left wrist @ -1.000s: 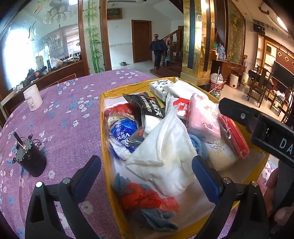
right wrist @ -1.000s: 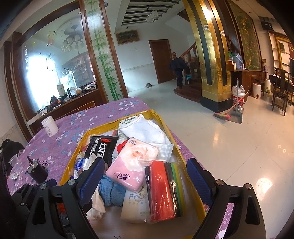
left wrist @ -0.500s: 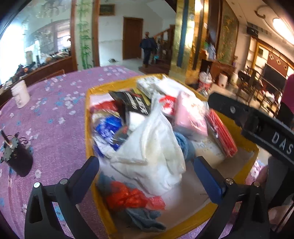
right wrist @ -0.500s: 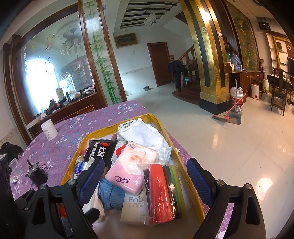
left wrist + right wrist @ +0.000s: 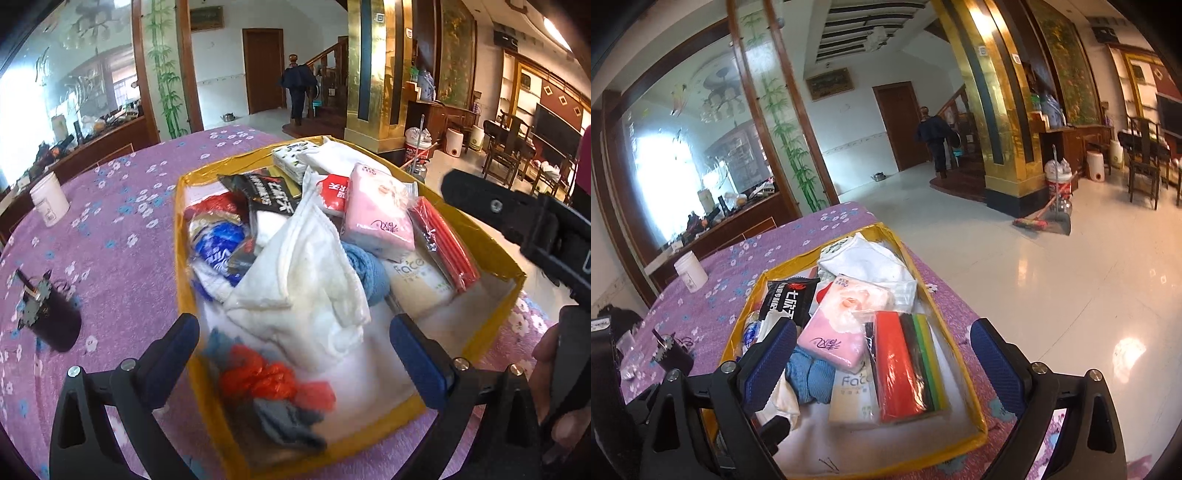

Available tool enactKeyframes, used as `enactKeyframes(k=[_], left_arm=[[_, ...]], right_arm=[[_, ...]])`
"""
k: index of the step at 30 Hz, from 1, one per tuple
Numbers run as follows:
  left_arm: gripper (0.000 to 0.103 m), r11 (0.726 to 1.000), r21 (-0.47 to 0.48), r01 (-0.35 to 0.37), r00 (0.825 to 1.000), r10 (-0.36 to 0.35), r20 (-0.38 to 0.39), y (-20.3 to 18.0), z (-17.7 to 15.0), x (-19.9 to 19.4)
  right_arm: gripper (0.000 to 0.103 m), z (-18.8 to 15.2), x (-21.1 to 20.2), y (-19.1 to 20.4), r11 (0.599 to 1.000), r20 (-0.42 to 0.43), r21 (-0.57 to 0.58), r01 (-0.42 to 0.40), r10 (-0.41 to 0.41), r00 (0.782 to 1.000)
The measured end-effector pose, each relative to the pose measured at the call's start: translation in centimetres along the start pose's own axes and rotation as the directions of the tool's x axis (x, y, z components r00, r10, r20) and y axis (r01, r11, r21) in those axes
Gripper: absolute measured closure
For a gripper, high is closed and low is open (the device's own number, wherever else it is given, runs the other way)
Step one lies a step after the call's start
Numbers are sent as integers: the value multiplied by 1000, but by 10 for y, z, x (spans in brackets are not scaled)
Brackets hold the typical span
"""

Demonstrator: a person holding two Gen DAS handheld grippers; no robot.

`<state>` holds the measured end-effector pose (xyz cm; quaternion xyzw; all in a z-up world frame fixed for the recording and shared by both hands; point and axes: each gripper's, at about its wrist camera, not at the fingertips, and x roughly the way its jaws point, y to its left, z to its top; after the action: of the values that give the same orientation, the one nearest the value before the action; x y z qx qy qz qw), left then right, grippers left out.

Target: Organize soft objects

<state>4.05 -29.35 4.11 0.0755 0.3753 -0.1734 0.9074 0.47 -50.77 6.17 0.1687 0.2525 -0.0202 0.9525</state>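
White towel (image 5: pixel 306 280) between spread left claw (image 5: pixel 295 354) fingers, untouched.

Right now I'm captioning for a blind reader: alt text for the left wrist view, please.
The open left gripper hovers over a yellow box crammed with soft goods, a crumpled white towel on top. The box sits on a purple floral tablecloth.

A yellow-rimmed box (image 5: pixel 484 236) sat on the table, crowded with soft goods. A crumpled white towel (image 5: pixel 306 280) lay heaped in its middle, with a blue knitted cloth (image 5: pixel 369 269) tucked just beside it and a pink tissue pack (image 5: pixel 376 218) resting on top of that. A red plastic bag (image 5: pixel 266 376) and grey cloth (image 5: pixel 288 417) lay bunched at the near corner, while a red pack (image 5: pixel 897 362) with green and yellow sponges (image 5: pixel 927 354) lay flat along the right wall.
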Motion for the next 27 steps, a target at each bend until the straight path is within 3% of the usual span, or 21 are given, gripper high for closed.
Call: enactKeyframes(k=[5, 17, 22, 27], left_arm=[[1, 1000, -2, -7, 1000, 7, -30, 1, -13, -17], [1, 983, -184, 28, 999, -34, -33, 36, -71, -67], [0, 993, -114, -38, 997, 46, 68, 23, -84, -99], [0, 995, -67, -69, 990, 77, 118, 16, -93, -116]], right_arm=[[6, -4, -11, -7, 999, 12, 37, -4, 4, 1000], [5, -45, -62, 15, 999, 46, -34, -1, 2, 999], [5, -65, -94, 37, 993, 99, -122, 5, 7, 995], [1, -71, -109, 55, 981, 144, -193, 3, 25, 989]])
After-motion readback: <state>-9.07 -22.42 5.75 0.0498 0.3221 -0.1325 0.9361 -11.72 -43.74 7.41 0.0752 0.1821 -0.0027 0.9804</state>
